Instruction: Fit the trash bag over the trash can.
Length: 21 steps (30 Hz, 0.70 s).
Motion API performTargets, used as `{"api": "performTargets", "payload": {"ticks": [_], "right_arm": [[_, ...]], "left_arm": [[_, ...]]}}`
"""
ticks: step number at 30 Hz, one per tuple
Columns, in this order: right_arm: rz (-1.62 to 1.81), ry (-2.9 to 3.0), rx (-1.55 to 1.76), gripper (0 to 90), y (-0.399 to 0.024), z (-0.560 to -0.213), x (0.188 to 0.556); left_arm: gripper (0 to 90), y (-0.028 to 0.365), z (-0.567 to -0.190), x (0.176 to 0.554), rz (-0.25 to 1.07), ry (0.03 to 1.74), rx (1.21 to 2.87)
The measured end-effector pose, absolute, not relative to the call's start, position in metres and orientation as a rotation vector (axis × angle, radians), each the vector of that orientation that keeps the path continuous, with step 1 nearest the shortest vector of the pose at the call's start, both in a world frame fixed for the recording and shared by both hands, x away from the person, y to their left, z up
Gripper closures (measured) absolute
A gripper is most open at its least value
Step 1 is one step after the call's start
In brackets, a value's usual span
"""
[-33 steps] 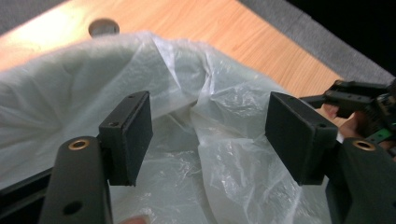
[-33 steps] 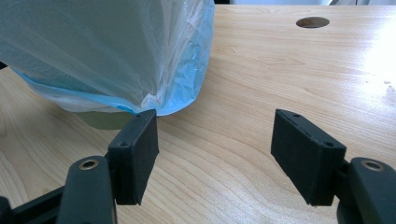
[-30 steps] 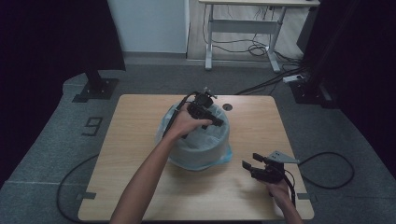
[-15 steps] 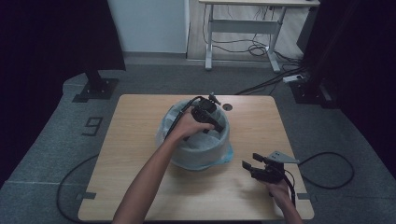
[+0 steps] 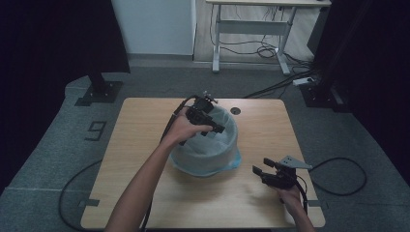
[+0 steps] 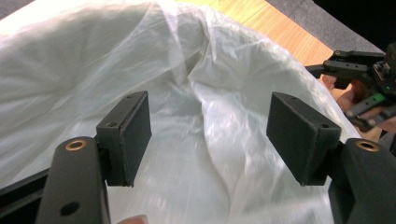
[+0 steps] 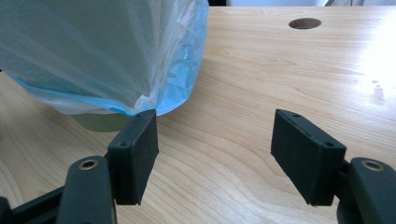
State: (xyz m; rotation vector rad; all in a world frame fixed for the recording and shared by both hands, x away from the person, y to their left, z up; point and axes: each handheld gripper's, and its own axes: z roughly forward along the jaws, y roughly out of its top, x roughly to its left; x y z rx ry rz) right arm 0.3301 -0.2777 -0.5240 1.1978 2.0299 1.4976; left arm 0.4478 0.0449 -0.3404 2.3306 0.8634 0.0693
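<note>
Lining the bin [image 5: 205,162] at mid-desk [image 5: 145,193] goes best if the left tool [image 6: 210,135], jaws wide and empty over the plastic bag [image 6: 187,93], presses the film down inside while the right tool [image 7: 215,149], also wide and empty, waits beside it.

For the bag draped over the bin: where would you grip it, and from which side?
Take the plastic bag at its loose blue-edged hem, which hangs free near the table on the side facing the right gripper. There the film flares off the bin wall into a thin flap that open jaws could probably close on, coming in level and low from that side. Higher up it looks stretched flat.
</note>
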Motion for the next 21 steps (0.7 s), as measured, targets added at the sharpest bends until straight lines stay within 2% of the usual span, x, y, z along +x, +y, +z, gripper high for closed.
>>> {"api": "performTargets", "payload": {"ticks": [11, 21], "right_arm": [[1.496, 1.989, 1.237, 31.1, -0.29, -0.523, 0.33], [1.498, 1.978, 1.243, 31.2, -0.294, -0.523, 0.329]], "left_arm": [[30.4, 0.074, -0.334, 0.426, 0.083, 0.857, 2.31], [30.3, 0.068, -0.354, 0.428, 0.078, 0.889, 2.397]]}}
